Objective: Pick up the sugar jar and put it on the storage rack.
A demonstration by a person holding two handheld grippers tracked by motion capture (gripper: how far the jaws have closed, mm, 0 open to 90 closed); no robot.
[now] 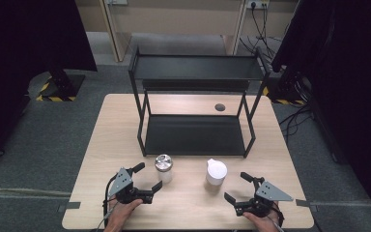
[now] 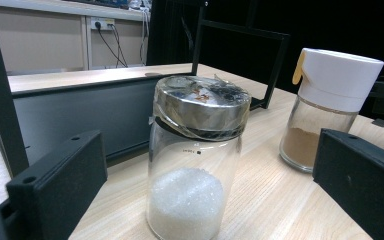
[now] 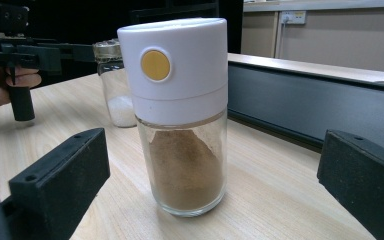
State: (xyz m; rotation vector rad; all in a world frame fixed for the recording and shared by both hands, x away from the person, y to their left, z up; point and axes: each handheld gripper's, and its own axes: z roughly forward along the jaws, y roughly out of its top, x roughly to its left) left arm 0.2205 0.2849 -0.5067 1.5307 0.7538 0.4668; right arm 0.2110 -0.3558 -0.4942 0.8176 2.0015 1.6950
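At the near left of the tabletop (image 1: 96, 145), the left gripper (image 1: 147, 180) rests in the person's hand with its jaws spread apart and nothing between the pads; they point at the glass jar (image 1: 164, 168) just beside them. In the left gripper view that glass jar (image 2: 196, 160) stands upright, a silver lid on top and white grains in its bottom. Behind it sits the black two-tier rack (image 1: 195, 104). To the right, well apart from the first jar, the white-capped jar (image 1: 216, 172) stands upright with brown powder inside, seen close in the right gripper view (image 3: 180, 115). At the near right, the right gripper (image 1: 235, 189) faces it, jaws likewise wide and holding nothing
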